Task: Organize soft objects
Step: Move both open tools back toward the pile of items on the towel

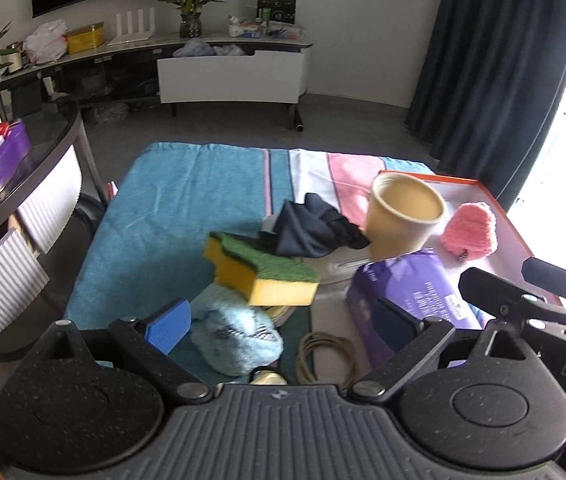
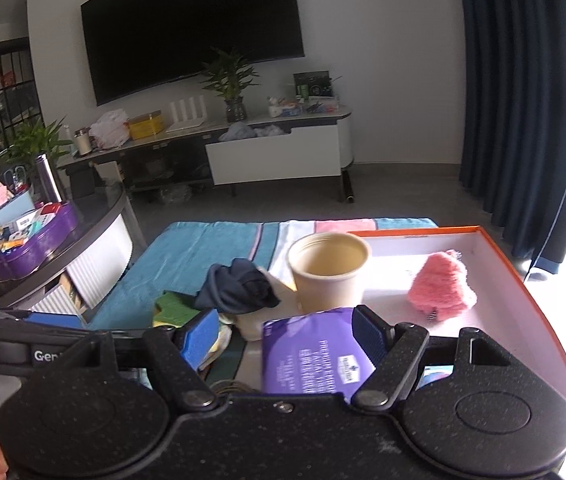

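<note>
My left gripper [image 1: 281, 322] stands open over a heap of soft things on a teal striped towel [image 1: 155, 220]. A light blue fluffy cloth [image 1: 235, 336] lies between its pads, untouched as far as I can see. Beyond it are a yellow sponge with a green face [image 1: 263, 272] and a dark navy cloth [image 1: 311, 228]. My right gripper [image 2: 285, 334] is open above a purple packet [image 2: 311, 356], its pads clear of it. A pink fluffy piece [image 2: 441, 284] lies in the white tray with the orange rim [image 2: 415, 232].
A beige cup [image 2: 327, 268] stands upright by the tray's near corner. A coiled cord [image 1: 323, 356] lies under the left gripper. A curved side table with a purple tin [image 2: 31, 248] is at left. A TV cabinet [image 2: 275, 152] and a dark curtain [image 2: 523, 100] stand behind.
</note>
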Motion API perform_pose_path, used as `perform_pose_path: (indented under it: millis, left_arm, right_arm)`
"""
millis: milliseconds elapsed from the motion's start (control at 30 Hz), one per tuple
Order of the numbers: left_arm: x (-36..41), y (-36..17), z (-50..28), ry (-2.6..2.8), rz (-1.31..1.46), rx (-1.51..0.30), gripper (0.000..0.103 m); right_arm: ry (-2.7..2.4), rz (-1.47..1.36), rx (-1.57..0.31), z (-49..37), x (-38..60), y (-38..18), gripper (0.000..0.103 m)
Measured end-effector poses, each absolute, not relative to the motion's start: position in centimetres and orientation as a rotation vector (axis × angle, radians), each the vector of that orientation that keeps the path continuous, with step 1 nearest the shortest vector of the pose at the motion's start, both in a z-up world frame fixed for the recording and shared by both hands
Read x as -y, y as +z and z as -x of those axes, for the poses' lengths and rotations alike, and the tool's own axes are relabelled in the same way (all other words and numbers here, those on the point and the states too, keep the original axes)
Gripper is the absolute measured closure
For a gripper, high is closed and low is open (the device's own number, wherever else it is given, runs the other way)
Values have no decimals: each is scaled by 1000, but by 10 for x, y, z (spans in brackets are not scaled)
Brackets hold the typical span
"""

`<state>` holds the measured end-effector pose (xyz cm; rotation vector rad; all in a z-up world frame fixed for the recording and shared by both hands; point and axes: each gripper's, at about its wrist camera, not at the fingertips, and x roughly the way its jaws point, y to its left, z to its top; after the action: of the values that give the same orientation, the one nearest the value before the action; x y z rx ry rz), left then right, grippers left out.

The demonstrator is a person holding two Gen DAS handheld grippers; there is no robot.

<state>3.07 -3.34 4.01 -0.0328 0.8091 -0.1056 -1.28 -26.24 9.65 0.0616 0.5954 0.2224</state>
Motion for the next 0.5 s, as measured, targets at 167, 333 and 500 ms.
perform_pose_path:
  millis: [167,333,500]
  left_arm:
    - [19,37,-26,-90,48,-817,3]
    - [5,32,-21,-77,59,-828,3]
    - [-5,30,-18,-64,66,-836,3]
  right_arm:
    - [247,-52,-609,14,251,92,16]
    - [267,-40,-625,14,240,87,16]
    - [287,-32,-635,14,231,84,16]
